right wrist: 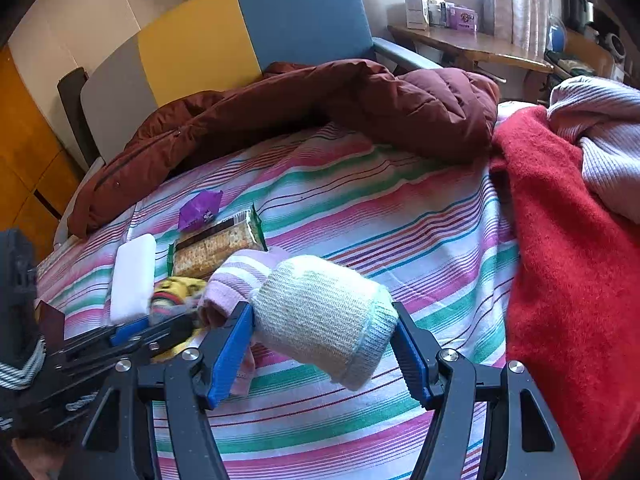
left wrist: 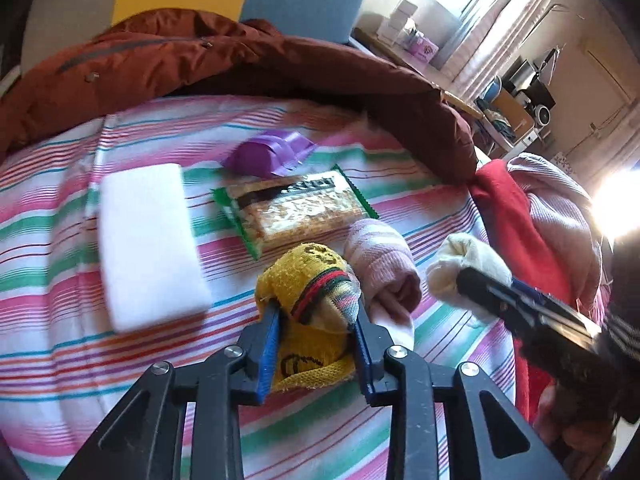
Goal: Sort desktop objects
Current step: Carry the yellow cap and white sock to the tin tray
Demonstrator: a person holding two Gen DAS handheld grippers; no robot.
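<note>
The left gripper [left wrist: 316,312] was closed around a rolled yellow sock [left wrist: 308,280], its blue fingers pressing the bundle from both sides near the middle of the striped bedsheet [left wrist: 60,360]. The right gripper [right wrist: 324,344] held a rolled cream sock [right wrist: 324,312] between its fingers, lifted a little off the sheet to the right of the yellow one. A pink striped sock roll [left wrist: 380,264] lay between the two, touching or nearly touching both.

The main risk looked to be crowding: the three soft rolls sat close together, so moving either held sock could have dragged or tipped the pink one. The cream sock was pinched near its open cuff end and hung tilted, so it might have slipped or unrolled if the grip loosened. The yellow roll bulged past the fingers and could likewise have sprung loose.

Farther back lay a cracker packet [left wrist: 292,208], a purple wrapper [left wrist: 268,154] and, to the left, a white block [left wrist: 148,240]; all were well clear of the fingers.
</note>
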